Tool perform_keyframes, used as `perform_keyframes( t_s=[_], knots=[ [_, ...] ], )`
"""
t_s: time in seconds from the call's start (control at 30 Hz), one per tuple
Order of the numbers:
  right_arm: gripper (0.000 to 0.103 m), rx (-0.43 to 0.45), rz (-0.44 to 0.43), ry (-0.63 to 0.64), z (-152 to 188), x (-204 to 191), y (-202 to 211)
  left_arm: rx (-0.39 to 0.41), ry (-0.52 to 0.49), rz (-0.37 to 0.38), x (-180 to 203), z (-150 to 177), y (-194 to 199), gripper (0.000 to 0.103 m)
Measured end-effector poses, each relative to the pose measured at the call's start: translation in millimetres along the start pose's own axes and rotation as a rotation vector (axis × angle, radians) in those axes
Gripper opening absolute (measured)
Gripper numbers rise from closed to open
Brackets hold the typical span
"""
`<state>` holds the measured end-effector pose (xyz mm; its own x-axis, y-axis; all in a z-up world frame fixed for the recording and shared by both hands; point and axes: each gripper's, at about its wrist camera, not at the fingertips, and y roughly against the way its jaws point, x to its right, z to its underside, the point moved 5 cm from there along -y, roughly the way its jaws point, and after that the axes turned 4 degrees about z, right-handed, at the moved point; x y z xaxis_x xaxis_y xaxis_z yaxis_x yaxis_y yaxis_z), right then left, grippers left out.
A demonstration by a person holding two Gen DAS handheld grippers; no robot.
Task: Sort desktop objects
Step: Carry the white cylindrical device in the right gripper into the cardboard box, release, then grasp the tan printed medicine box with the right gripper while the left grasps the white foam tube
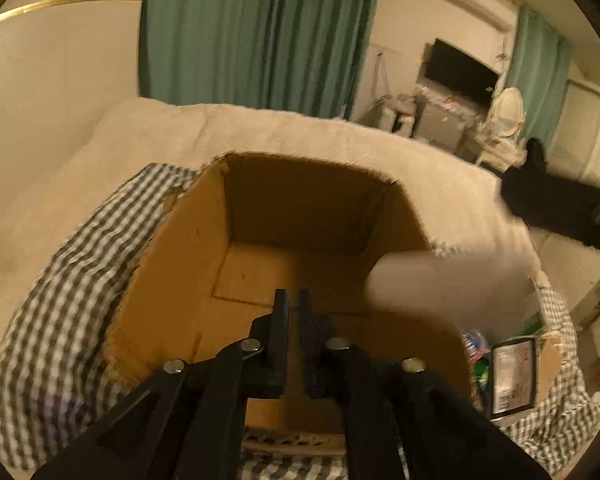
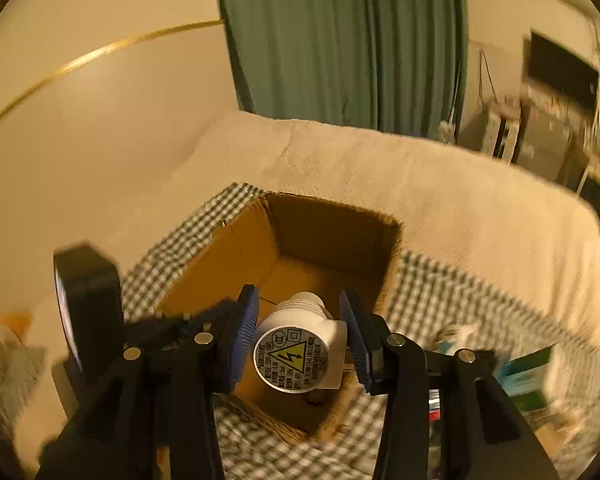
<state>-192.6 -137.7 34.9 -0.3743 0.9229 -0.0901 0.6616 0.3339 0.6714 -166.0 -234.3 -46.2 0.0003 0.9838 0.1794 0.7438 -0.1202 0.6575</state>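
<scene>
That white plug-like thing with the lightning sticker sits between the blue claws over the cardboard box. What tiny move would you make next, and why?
Probably draw the right gripper back and up. The white adapter sits between its blue pads with gaps on both sides, apparently released, over the open cardboard box, so that drop looks done.

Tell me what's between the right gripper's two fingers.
In the right wrist view, a white lamp-socket adapter sits between the right gripper fingers, over the cardboard box; the pads appear clear of it.
</scene>
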Motion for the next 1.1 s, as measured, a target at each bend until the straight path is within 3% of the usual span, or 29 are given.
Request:
perform_keyframes(
  t_s=[0.03, 0.07, 0.1, 0.23, 0.37, 0.63, 0.73, 0.83, 1.1],
  knots=[
    [0.06, 0.003, -0.009, -0.022, 2, 4, -1, 0.0, 0.001, -0.01, 0, 2, 4, 0.037],
    [0.073, 0.01, -0.006, -0.054, 2, 11, 2, 0.005, 0.003, -0.017, 2, 3, 8, 0.065],
    [0.074, 0.025, -0.005, -0.078, 4, 12, 5, 0.026, 0.004, -0.027, 3, 4, 16, 0.078],
    [0.074, 0.086, 0.05, -0.115, 8, 36, 47, 0.084, -0.045, -0.011, 31, 6, 51, 0.083],
    [0.078, 0.118, 0.135, -0.141, 36, 75, 106, 0.092, -0.105, 0.095, 82, 15, 72, 0.096],
    [0.078, 0.071, 0.336, -0.187, 135, 163, 171, -0.063, -0.165, 0.283, 196, 93, 51, 0.101],
    [0.078, 0.044, 0.377, -0.219, 168, 191, 174, -0.114, -0.177, 0.303, 214, 126, 26, 0.101],
    [0.078, 0.024, 0.386, -0.254, 201, 216, 168, -0.179, -0.225, 0.268, 215, 153, -5, 0.101],
    [0.078, -0.03, 0.384, -0.393, 262, 269, 108, -0.244, -0.425, 0.191, 204, 181, -64, 0.101]
  ],
)
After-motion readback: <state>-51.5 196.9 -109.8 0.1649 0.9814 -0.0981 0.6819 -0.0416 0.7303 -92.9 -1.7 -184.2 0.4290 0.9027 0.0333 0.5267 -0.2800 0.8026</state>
